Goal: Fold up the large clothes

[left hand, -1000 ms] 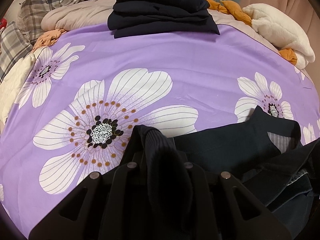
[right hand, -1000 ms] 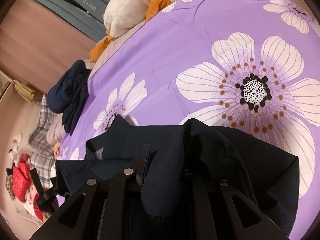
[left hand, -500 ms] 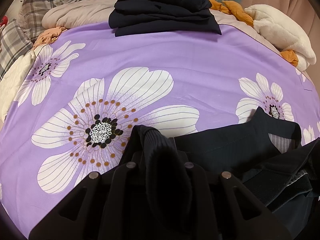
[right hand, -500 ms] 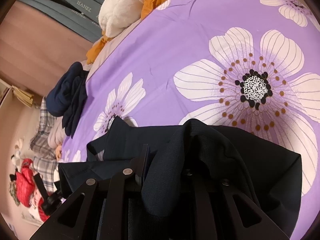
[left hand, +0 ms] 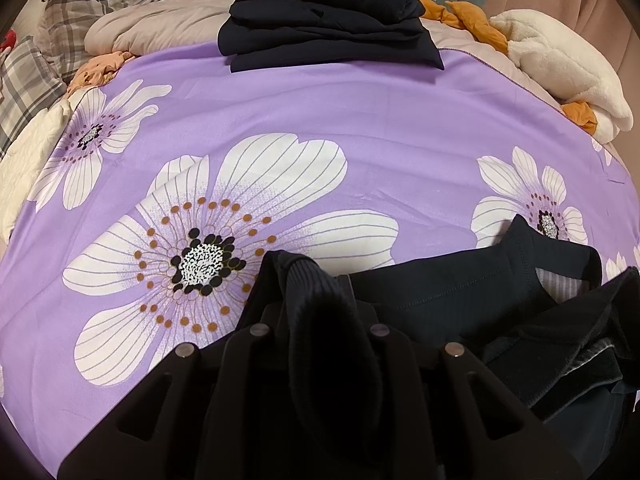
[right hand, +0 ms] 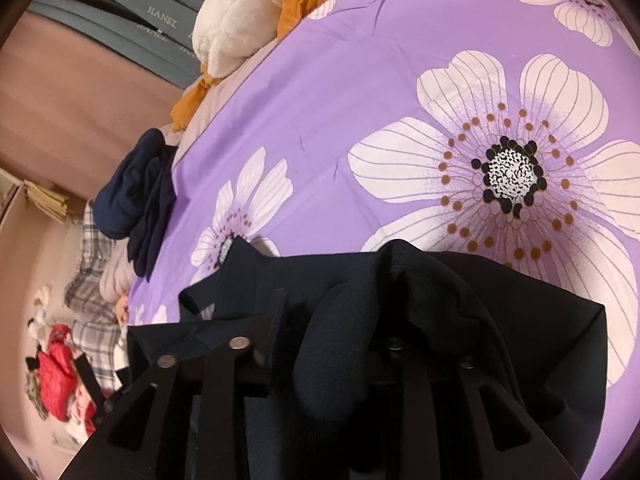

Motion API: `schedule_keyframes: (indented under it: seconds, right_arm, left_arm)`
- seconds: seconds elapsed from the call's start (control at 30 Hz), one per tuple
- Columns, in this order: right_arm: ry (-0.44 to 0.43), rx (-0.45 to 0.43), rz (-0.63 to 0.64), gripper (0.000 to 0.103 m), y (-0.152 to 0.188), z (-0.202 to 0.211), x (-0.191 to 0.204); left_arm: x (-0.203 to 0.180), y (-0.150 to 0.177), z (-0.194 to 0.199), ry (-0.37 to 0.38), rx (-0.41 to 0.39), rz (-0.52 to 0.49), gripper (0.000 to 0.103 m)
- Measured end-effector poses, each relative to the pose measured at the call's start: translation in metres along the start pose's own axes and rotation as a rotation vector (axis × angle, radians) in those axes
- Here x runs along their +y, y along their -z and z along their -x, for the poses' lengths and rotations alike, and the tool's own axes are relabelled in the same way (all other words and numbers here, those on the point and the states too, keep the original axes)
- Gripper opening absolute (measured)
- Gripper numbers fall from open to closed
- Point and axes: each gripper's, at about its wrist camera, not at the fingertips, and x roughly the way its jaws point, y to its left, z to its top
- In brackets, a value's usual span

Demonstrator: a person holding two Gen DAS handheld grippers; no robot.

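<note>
On the purple floral bedsheet [left hand: 360, 128] lies the dark navy garment [left hand: 460, 280]; left gripper [left hand: 320, 312] pinches its ribbed edge. Right gripper [right hand: 340, 320] clamps another fold; 1 folded dark stack [left hand: 328, 12] sits at the far edge.

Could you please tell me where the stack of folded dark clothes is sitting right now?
In the left wrist view the stack of folded dark clothes sits at the top centre, on the far edge of the purple floral sheet, between the plaid pillows and the white plush toy.

Purple floral bedspread [left hand: 360, 120], dark navy garment [left hand: 460, 280] spread near, folded navy stack [left hand: 324, 28] far edge
</note>
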Motion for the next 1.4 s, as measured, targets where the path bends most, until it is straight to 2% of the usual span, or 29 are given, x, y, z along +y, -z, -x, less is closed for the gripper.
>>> schedule_keyframes:
  seconds: [0.23, 0.37, 0.43, 0.47, 0.5, 0.57, 0.9, 1.4]
  right_arm:
    - [-0.004, 0.004, -0.019, 0.031, -0.002, 0.001, 0.001]
    - [-0.012, 0.005, -0.035, 0.031, -0.003, 0.003, 0.0]
    - [-0.011, -0.001, -0.038, 0.031, -0.004, 0.004, 0.001]
    - [-0.013, -0.002, -0.04, 0.031, -0.004, 0.005, 0.001]
    - [-0.016, -0.002, -0.045, 0.031, -0.004, 0.005, 0.001]
    - [-0.02, -0.003, -0.053, 0.031, -0.005, 0.006, 0.0]
    - [0.002, -0.027, -0.058, 0.033, -0.008, 0.01, -0.001]
    - [-0.011, -0.034, -0.072, 0.036, -0.008, 0.01, 0.0]
  left_arm:
    - [0.002, 0.0, 0.002, 0.009, -0.001, 0.029, 0.018]
    - [0.002, -0.001, 0.004, -0.008, -0.006, 0.029, 0.024]
    - [0.002, -0.002, 0.007, -0.05, -0.023, 0.023, 0.034]
    - [0.002, -0.002, 0.008, -0.067, -0.033, 0.021, 0.049]
    - [0.004, -0.003, 0.01, -0.079, -0.048, 0.02, 0.058]
    - [0.007, -0.003, 0.014, -0.087, -0.073, 0.014, 0.056]
    - [0.012, -0.002, 0.016, -0.085, -0.085, -0.005, 0.056]
    - [0.013, -0.001, 0.018, -0.099, -0.105, -0.012, 0.056]
